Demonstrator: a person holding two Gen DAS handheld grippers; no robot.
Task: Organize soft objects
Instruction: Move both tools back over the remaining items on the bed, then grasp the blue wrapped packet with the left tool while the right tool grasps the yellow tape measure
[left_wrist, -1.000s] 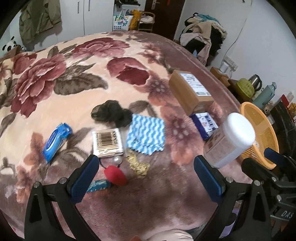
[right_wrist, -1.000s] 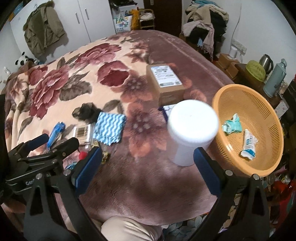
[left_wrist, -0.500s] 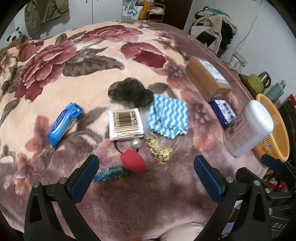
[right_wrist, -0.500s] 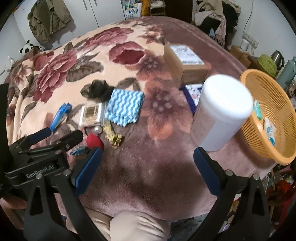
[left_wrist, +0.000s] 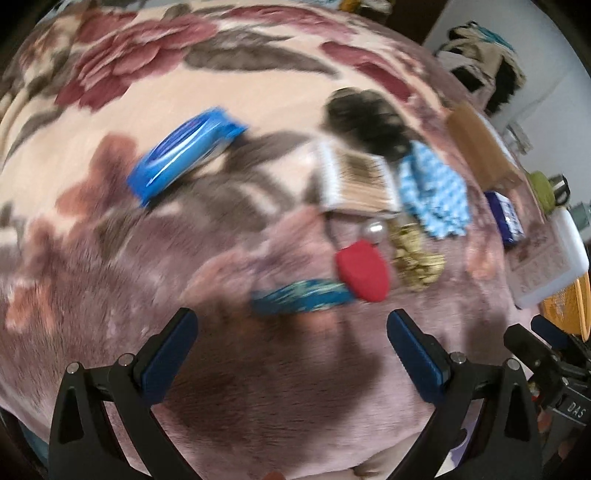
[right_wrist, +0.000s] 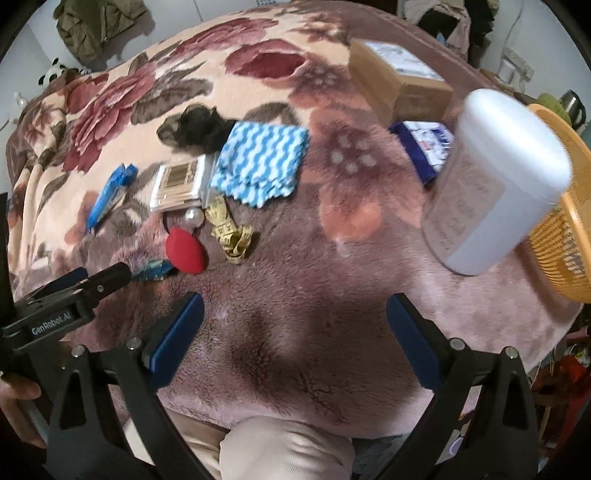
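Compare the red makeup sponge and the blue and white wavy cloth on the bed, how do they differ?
The red makeup sponge is a plump, rounded egg shape; the blue and white wavy cloth lies flat and roughly square. The sponge is plain red, the cloth patterned in zigzag stripes. The sponge is smaller and nearer the left gripper. Both rest on the floral blanket, ungripped.

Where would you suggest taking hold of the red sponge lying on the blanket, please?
Across the rounded wide end of the red sponge, coming straight down from above. It lies flat on the blanket, and the pearl by its narrow tip and the blue strip at its near edge crowd those sides. The left gripper, with jaws open, is closest.
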